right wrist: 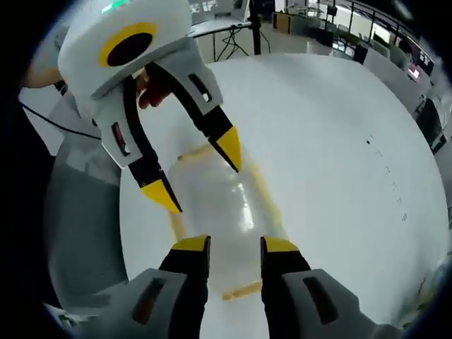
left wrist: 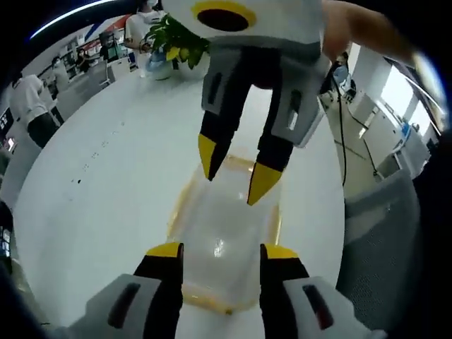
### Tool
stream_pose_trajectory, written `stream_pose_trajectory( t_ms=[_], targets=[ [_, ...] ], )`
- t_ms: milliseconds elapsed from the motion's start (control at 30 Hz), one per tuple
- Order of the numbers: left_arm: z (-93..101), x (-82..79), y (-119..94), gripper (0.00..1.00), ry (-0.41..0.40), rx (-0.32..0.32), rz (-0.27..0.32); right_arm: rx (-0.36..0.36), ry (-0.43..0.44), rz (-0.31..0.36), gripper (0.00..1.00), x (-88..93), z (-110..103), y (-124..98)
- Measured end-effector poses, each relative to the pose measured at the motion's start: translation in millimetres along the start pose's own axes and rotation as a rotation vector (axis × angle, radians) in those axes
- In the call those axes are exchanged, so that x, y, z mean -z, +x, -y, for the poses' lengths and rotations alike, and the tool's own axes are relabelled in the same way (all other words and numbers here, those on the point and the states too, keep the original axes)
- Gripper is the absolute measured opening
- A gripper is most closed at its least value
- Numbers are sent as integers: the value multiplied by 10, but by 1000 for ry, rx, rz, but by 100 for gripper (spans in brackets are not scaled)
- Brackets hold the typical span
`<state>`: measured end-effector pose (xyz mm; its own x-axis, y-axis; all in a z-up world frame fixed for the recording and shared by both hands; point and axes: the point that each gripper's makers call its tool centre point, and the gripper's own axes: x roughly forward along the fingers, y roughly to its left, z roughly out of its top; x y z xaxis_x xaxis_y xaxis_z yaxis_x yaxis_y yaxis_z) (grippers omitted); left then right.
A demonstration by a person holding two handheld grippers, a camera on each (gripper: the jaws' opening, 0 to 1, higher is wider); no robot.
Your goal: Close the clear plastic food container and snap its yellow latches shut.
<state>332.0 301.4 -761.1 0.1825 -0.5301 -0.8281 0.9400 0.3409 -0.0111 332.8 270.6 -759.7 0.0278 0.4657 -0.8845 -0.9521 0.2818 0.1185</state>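
Right, your box (left wrist: pixel 222 240) sits on the white table (left wrist: pixel 106 183), lid on, yellow trim round the rim. In left gripper view your left gripper (left wrist: pixel 222 251) has jaws apart, holding nothing, tips over the box's near end. Right gripper (left wrist: pixel 237 175) comes in from 12 o'clock, jaws spread, tips above the far end. Right gripper view: right gripper (right wrist: pixel 236 245) released over the box (right wrist: pixel 219 205); left gripper (right wrist: pixel 200 167) at 11 o'clock, also spread. Plant (left wrist: pixel 176 42) at 11 o'clock on the table's far edge.

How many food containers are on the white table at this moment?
1: a clear food container with yellow trim lies on the white table, between the open left tongs and open right tongs, which face each other.
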Motion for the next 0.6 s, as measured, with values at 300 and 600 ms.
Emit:
stream_pose_trajectory(
  t_ms=[300, 600],
  targets=[
    [29, -12, 43, 33, 34, 0, -14, -8, -81, -30, 25, -47, -49, 90],
    [88, 24, 71, 29, 100, 0, -39, -2, -116, -27, 25, -122, -23, 120]
  ],
)
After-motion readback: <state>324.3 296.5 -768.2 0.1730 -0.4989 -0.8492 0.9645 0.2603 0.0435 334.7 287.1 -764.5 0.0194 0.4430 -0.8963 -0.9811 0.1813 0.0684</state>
